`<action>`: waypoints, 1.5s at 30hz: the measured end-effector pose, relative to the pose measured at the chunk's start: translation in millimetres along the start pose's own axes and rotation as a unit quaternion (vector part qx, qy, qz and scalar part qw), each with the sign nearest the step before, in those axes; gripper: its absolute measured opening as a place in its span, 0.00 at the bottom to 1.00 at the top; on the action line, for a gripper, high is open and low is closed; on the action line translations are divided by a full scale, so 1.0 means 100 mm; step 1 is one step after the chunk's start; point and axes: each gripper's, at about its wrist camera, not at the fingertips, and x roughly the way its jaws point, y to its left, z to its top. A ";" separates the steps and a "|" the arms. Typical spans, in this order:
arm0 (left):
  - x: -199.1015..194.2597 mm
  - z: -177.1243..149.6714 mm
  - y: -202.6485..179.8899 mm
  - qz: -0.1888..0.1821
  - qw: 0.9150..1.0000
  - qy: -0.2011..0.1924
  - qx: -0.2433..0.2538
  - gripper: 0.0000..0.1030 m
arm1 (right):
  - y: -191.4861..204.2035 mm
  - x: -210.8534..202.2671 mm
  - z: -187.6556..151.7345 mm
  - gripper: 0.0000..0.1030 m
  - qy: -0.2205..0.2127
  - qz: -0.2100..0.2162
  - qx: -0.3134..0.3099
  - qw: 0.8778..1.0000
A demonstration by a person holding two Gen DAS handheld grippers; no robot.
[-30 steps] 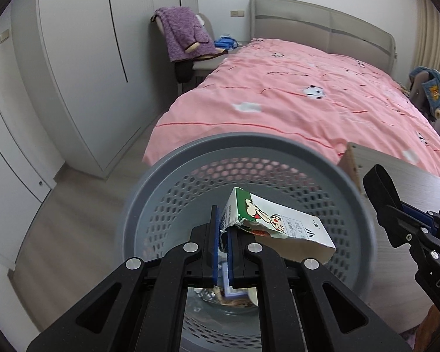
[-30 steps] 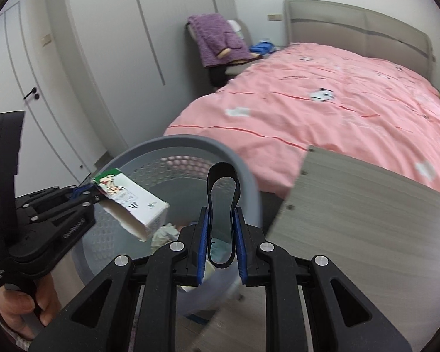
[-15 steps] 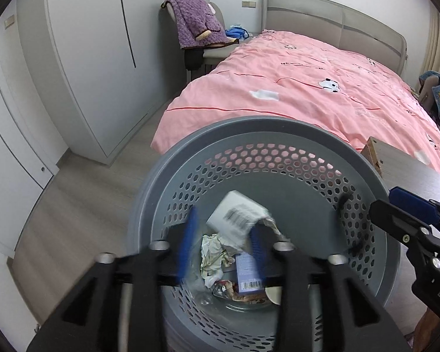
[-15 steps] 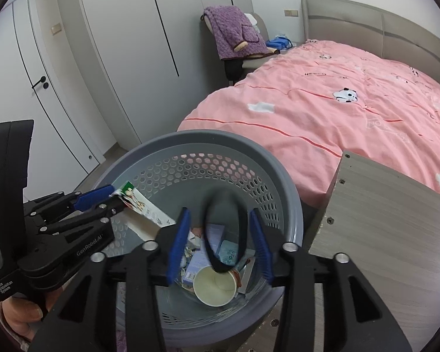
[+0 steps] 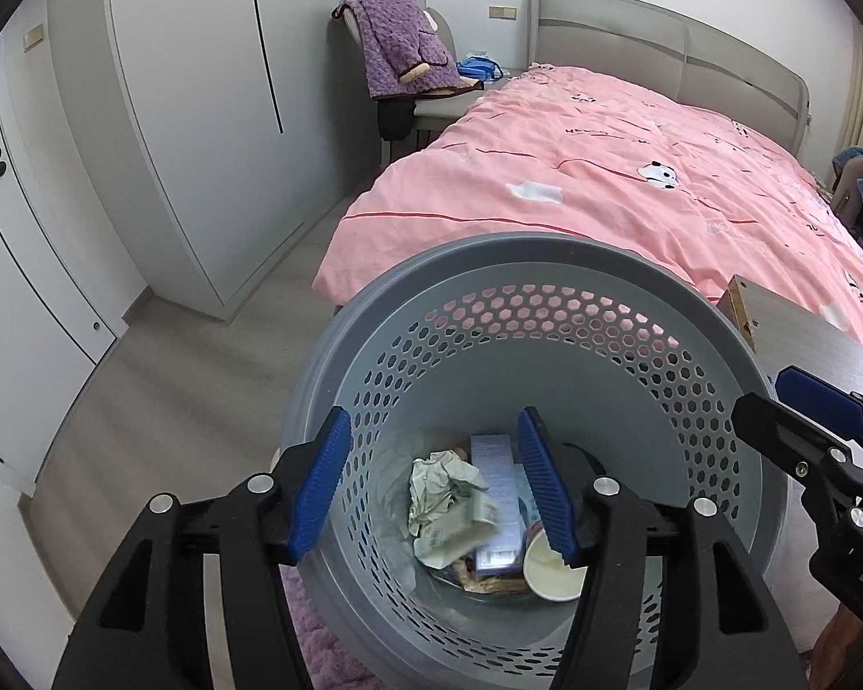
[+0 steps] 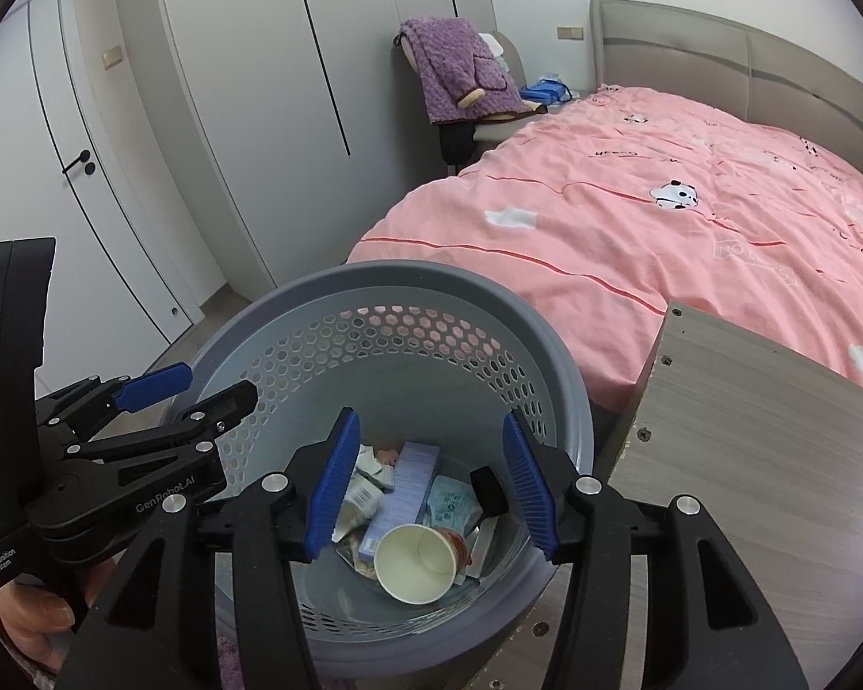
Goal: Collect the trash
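A grey perforated waste basket [image 5: 546, 264] stands by the bed; it also shows in the right wrist view [image 6: 431, 287]. Inside lie a milk carton [image 5: 460, 529], crumpled paper [image 5: 437, 471], a blue box [image 5: 492, 460], a paper cup [image 6: 414, 563] and a black band [image 6: 489, 491]. My left gripper [image 5: 431, 489] is open and empty above the basket. My right gripper [image 6: 428, 483] is open and empty above it too. Each gripper shows at the edge of the other's view, the left gripper [image 6: 195, 391] on the left and the right gripper [image 5: 788, 402] on the right.
A bed with a pink cover [image 5: 633, 172] lies behind the basket. A wooden table top [image 6: 748, 460] is right of the basket. White wardrobe doors [image 5: 201, 115] line the left. A chair with a purple blanket [image 5: 403, 46] stands at the back.
Both grippers opened. The milk carton left my left gripper and dropped into the basket. The black band left my right gripper and fell in too.
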 end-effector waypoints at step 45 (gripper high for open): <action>-0.16 0.02 0.08 0.038 0.999 -0.005 -0.022 0.79 | -0.05 -0.14 -0.01 0.86 -0.015 -0.018 0.003 1.000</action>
